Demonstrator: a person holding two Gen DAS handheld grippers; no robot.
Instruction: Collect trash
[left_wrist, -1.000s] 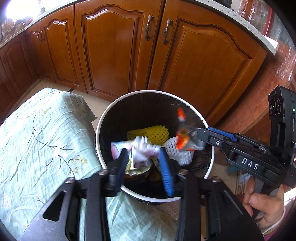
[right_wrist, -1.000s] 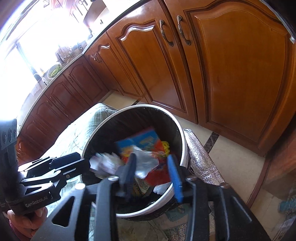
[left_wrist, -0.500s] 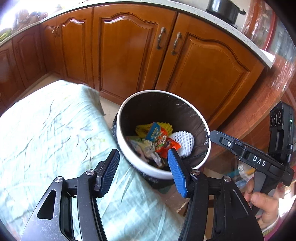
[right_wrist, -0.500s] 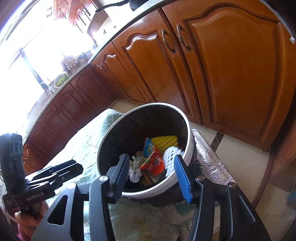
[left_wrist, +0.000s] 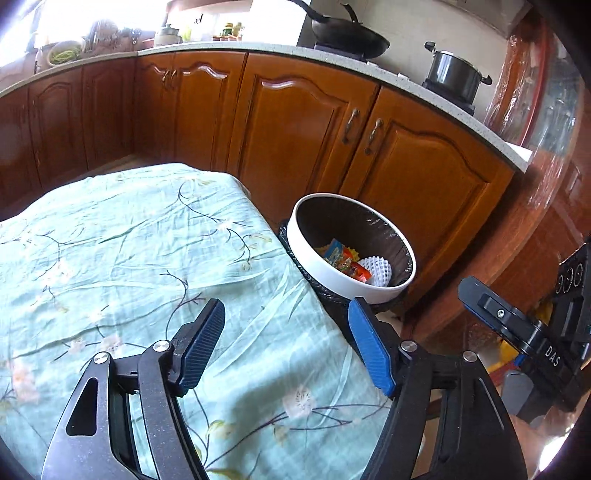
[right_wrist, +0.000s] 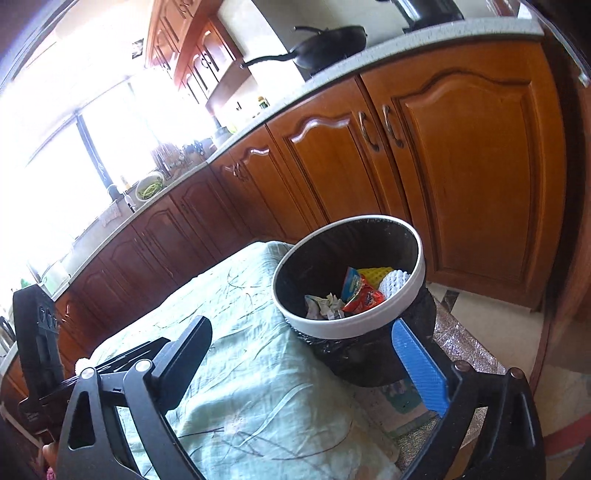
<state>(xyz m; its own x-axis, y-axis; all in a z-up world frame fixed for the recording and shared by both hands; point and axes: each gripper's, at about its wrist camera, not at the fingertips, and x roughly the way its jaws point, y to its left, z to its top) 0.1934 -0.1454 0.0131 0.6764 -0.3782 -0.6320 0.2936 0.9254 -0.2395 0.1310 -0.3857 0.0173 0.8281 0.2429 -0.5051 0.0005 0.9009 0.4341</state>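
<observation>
A round white-rimmed trash bin (left_wrist: 334, 275) with a black liner stands on the floor beside the table; it also shows in the right wrist view (right_wrist: 332, 326). Inside lie a red snack wrapper (right_wrist: 364, 300), crumpled paper (right_wrist: 325, 304), yellow foam net (right_wrist: 376, 275) and white foam net (left_wrist: 375, 268). My left gripper (left_wrist: 284, 341) is open and empty, above the table's right edge, back from the bin. My right gripper (right_wrist: 306, 360) is open and empty, above the table corner near the bin. The right gripper's body (left_wrist: 535, 343) shows in the left view.
The table wears a pale green floral cloth (left_wrist: 129, 266), also in the right wrist view (right_wrist: 251, 387). Brown wooden cabinets (left_wrist: 306, 129) run behind. A black wok (left_wrist: 349, 37) and a pot (left_wrist: 452, 75) sit on the counter. A foil mat (right_wrist: 465, 347) lies on the floor.
Both grippers let their trash fall into the bin, opened, and drew back and up from it. The wrappers and paper now lie inside the bin.
</observation>
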